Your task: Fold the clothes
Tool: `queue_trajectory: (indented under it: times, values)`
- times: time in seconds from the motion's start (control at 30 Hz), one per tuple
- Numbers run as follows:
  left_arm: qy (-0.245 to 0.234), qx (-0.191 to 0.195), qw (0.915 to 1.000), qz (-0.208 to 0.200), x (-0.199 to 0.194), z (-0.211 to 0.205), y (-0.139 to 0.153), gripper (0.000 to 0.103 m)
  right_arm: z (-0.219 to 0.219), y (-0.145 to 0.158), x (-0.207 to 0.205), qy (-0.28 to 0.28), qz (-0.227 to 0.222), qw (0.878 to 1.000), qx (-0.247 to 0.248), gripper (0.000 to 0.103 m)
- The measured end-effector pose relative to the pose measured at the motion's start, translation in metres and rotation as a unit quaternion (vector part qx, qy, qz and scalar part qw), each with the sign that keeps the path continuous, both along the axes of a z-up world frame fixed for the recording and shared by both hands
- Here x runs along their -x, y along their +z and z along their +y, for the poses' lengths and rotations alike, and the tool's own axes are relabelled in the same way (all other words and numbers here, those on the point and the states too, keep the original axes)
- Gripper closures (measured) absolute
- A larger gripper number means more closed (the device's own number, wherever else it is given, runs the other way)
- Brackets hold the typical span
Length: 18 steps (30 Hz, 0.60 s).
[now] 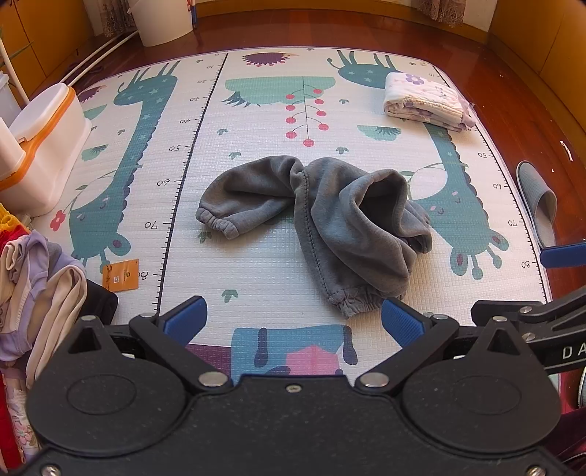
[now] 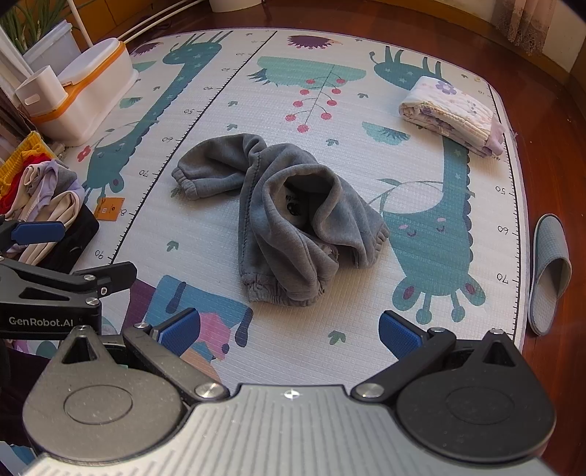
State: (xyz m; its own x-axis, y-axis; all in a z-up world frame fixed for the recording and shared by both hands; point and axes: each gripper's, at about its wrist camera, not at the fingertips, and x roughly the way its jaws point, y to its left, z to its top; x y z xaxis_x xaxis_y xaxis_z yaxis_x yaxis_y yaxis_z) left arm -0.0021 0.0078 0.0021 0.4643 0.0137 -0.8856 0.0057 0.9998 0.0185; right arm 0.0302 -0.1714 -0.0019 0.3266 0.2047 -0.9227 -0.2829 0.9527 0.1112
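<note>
Grey sweatpants (image 1: 329, 219) (image 2: 285, 216) lie crumpled in the middle of the giraffe play mat (image 1: 256, 121) (image 2: 219, 121), one cuffed leg pointing left, the other cuff toward me. My left gripper (image 1: 293, 324) hovers open just short of the near cuff, nothing between its blue pads. My right gripper (image 2: 289, 335) is also open, a little back from the same cuff. A folded floral garment (image 1: 426, 102) (image 2: 452, 113) rests at the mat's far right corner. Unfolded clothes (image 1: 33, 285) (image 2: 40, 190) are piled at the left edge.
A white and orange lidded box (image 1: 44, 146) (image 2: 88, 91) sits at the mat's left side. A grey slipper (image 1: 536, 201) (image 2: 549, 271) lies on the wood floor to the right. An orange tag (image 1: 121, 274) (image 2: 110, 209) rests near the pile. A white bucket (image 1: 161, 20) stands beyond the mat.
</note>
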Motion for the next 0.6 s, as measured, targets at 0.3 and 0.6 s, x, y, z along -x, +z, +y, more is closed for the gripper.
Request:
queue_trajectory:
  times: [0.3,0.6]
  values:
    - [-0.005,-0.01,0.9999,-0.004,-0.003,-0.003,-0.002,0.0,0.002,-0.002,-0.003,0.008,0.011,1.0,-0.007,0.0]
    - [-0.013,-0.02,0.9997,0.003,-0.013,-0.006,-0.012,0.0,0.013,-0.011,-0.008,0.052,0.03,0.998,-0.002,0.0]
